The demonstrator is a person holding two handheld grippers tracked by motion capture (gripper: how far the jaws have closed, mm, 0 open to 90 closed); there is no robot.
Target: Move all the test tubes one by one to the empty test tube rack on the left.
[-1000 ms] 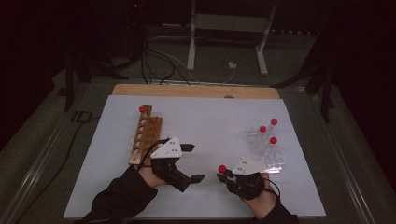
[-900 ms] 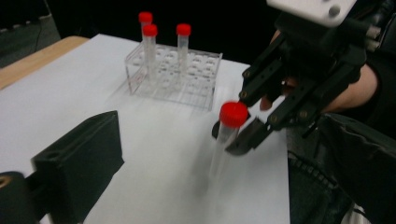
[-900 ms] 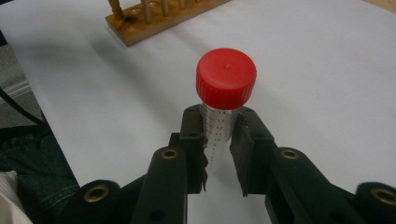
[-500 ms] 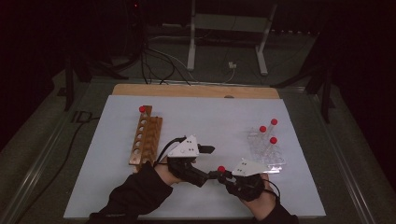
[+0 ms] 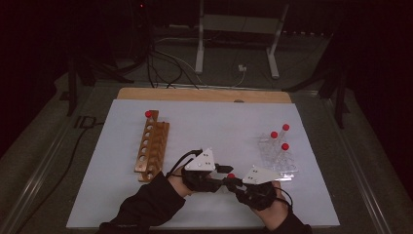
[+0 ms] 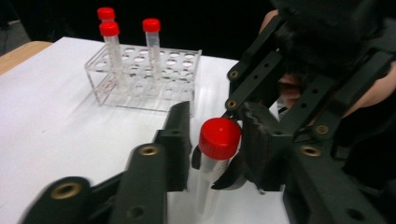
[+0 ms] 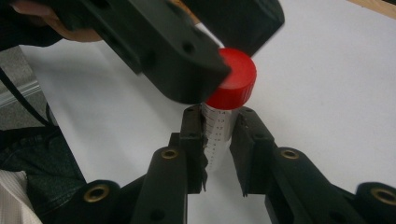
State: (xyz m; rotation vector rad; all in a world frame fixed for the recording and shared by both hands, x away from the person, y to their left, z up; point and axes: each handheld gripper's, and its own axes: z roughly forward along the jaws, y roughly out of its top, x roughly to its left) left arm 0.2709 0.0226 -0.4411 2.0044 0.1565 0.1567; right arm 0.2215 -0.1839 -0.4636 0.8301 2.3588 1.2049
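You have the red-capped tube point(image 7: 219, 126) upright between the two grippers, low on the white desk point(image 5: 219, 126) at about six o'clock in the high view. Your right gripper point(image 7: 217, 140) has its jaws closed onto the clear body just under the cap. Your left gripper point(image 6: 212, 149) has its jaws spread wider than the cap, one either side of it, gripping nothing yet.

The risk is in the handover. If you close the left jaws on the smooth red cap rather than the body, the tube could slip or twist as the right side lets go. Release the right jaws too soon and the tube could drop and roll across the desk. The two sets of jaws are crowded close together, so a small misjudgement could knock them together and tilt the tube. The clear rack point(image 5: 277, 158) with three capped tubes sits at about four o'clock, near your right hand; a wide swing could nudge it. The wooden rack point(image 5: 152, 148) lies at nine o'clock.

The only writing is the printed scale on the tube; "14" and "13" read in the right gripper view. No brand shows.
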